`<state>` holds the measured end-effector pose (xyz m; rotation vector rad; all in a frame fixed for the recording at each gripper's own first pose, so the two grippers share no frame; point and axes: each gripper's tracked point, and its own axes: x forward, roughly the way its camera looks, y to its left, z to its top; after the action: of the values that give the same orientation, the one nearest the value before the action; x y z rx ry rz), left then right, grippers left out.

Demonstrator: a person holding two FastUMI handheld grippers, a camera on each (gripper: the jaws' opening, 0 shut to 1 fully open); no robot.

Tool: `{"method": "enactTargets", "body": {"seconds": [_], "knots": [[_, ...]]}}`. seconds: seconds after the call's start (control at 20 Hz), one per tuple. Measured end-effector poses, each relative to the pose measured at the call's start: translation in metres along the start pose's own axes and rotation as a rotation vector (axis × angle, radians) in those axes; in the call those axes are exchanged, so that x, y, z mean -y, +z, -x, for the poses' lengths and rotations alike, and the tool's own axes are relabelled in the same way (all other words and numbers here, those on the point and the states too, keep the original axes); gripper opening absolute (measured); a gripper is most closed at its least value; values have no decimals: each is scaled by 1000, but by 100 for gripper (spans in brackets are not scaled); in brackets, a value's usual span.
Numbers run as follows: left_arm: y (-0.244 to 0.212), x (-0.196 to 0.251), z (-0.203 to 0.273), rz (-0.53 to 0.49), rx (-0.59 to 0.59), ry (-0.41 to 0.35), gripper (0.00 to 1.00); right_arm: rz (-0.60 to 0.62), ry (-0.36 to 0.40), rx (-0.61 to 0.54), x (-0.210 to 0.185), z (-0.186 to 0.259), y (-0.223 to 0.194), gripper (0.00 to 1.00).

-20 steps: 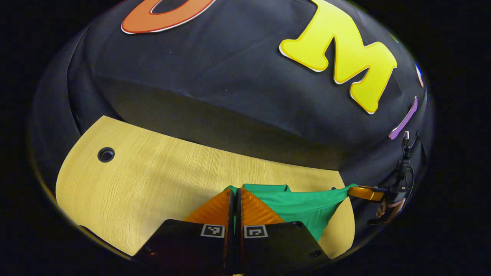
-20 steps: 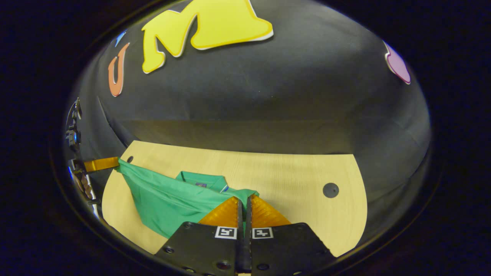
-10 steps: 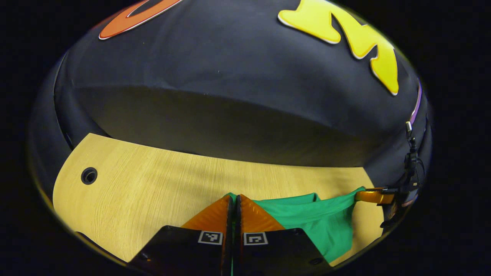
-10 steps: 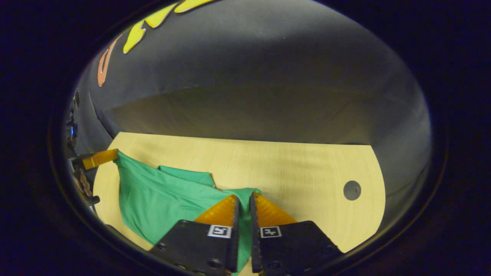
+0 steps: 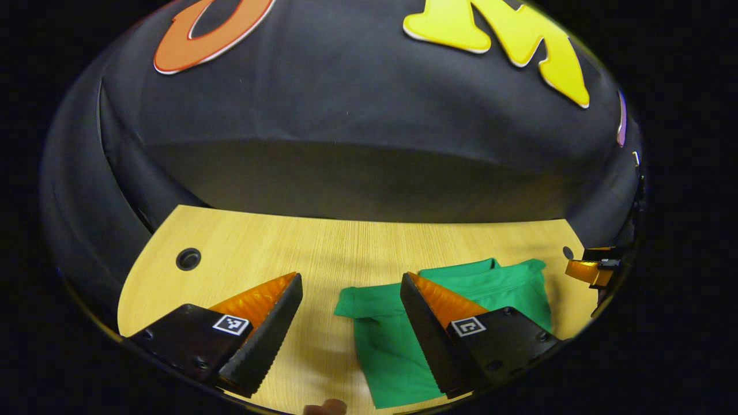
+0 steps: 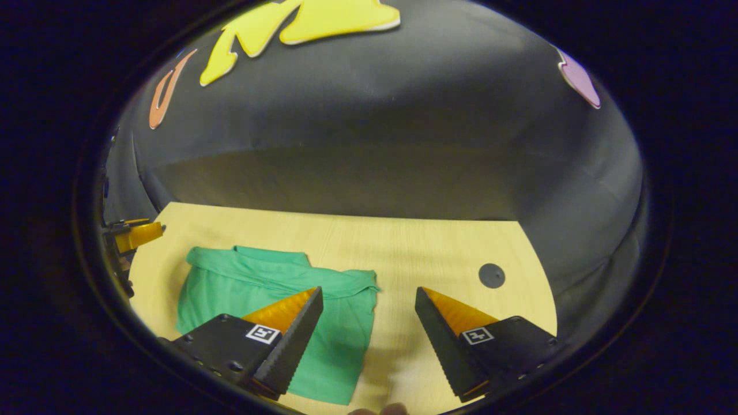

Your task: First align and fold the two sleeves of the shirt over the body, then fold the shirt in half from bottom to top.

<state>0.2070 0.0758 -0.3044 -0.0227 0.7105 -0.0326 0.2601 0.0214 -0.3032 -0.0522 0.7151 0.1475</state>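
- Green shirt [image 5: 461, 300] lying flat as a folded packet on the wooden table [image 5: 323, 253], toward the near edge, well apart from the round cable hole [image 5: 188, 259].
- In the right gripper view, shirt [image 6: 271, 300] spread to the left of centre, collar edge on the far side, bottom fold nearer the camera.
- Left gripper [image 5: 351, 323] spread wide, nothing between the fingers, hovering above the shirt's left edge.
- Right gripper [image 6: 369, 328] likewise released, one finger over the shirt's right edge, the other over bare table [image 6: 403, 253].
- Judged light and limp: thin cloth, no stiffness, likely to slump or unfold if lifted at one point.
- Best taken by pinching through all layers at two corners of one edge, both together, kept taut.
- Smooth tabletop probably lets the cloth slide; dragging risks skewing the stack.
- Both folds appear done, judging by the compact layered shape.
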Motion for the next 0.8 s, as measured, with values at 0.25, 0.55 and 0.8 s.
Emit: {"method": "enactTargets", "body": {"seconds": [0.25, 0.55, 0.8], "knots": [[63, 3, 92, 53, 201, 20, 100, 2, 10, 192, -11, 104, 48, 98], [131, 24, 233, -74, 457, 63, 100, 34, -4, 492, -29, 268, 101, 98], [116, 59, 317, -55, 538, 24, 100, 53, 4, 586, -46, 359, 68, 98]]}}
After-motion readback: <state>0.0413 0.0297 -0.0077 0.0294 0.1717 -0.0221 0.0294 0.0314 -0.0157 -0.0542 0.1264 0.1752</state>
